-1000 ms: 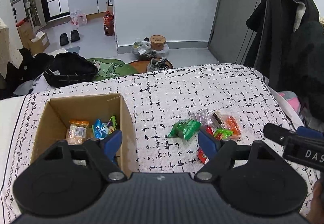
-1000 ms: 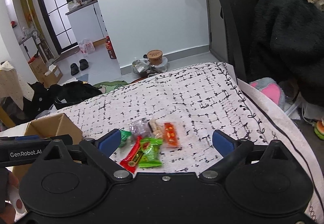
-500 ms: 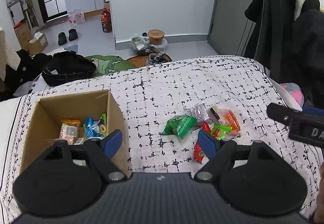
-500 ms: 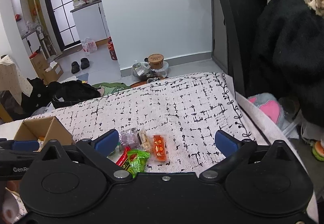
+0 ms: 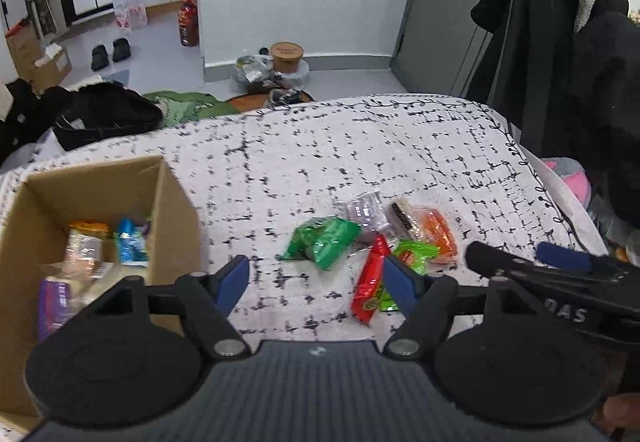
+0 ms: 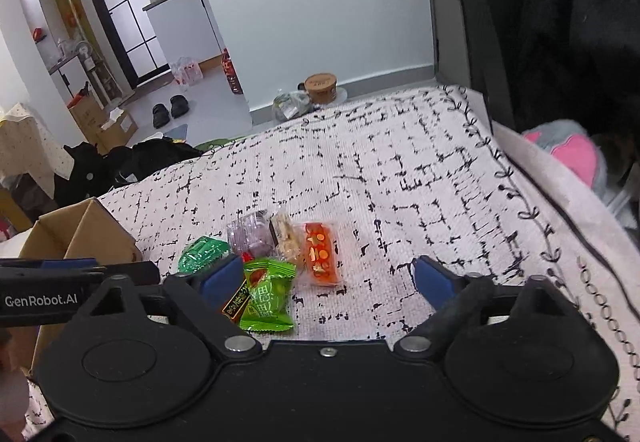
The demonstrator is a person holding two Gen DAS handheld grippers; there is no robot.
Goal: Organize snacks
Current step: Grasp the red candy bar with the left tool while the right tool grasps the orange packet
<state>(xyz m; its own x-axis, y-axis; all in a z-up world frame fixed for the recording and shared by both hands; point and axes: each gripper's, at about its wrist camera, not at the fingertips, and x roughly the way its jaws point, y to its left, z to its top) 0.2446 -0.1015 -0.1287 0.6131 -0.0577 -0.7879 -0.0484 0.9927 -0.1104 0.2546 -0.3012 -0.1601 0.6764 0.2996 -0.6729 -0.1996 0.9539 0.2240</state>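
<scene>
Six loose snack packets lie clustered on the bench, covered in a white cloth with black dashes (image 5: 360,146): one dark green foil packet (image 5: 322,240), one clear purple-tinted packet (image 5: 362,210), one clear-wrapped beige nut bar (image 6: 285,234), one orange packet (image 6: 321,254), one long red packet (image 5: 370,278) and one bright green packet (image 6: 267,296). Left of them stands one open brown cardboard box (image 5: 176,202) (several wrapped snacks already inside, too jumbled to count). The left hand-held gripper (image 5: 316,276) hovers with blue-padded jaws spread, empty, near the red packet. The right hand-held gripper (image 6: 326,278) is likewise spread wide and empty, above the bright green packet.
</scene>
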